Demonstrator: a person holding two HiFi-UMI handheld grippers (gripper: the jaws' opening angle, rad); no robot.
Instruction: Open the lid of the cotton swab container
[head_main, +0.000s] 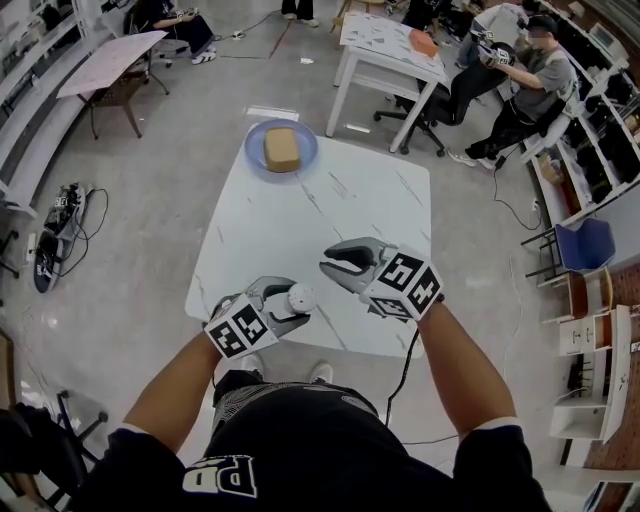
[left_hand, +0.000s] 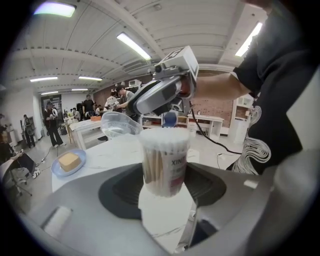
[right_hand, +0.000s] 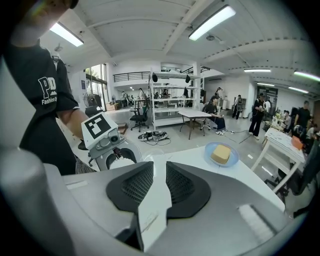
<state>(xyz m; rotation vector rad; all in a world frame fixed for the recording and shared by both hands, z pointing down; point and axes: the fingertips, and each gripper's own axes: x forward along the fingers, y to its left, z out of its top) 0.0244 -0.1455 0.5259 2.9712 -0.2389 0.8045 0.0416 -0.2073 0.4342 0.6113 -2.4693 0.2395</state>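
Head view: on the near edge of the white marble table (head_main: 300, 215), the left gripper (head_main: 291, 303) is clamped round the cotton swab container (head_main: 301, 296), lower centre of the frame. The right gripper (head_main: 335, 265) sits just right of it and slightly higher. A blue plate (head_main: 255, 140) with a tan block (head_main: 282, 149) lies at the far edge, upper centre.

Left gripper view: both pads press the sides of the upright container (left_hand: 165, 160) at frame centre. Its top is uncovered, showing packed swab tips. Above it, the right gripper (left_hand: 134, 107) holds the clear lid (left_hand: 119, 125) clear of the container, left of centre. The plate (left_hand: 56, 170) lies at lower left.

Right gripper view: its jaws (right_hand: 159, 182) stand almost together, leaving a narrow slit, where the transparent lid (right_hand: 152, 156) shows only faintly. The left gripper (right_hand: 107, 142) with the open container (right_hand: 120, 161) is left of centre. The plate (right_hand: 233, 159) is right of centre.
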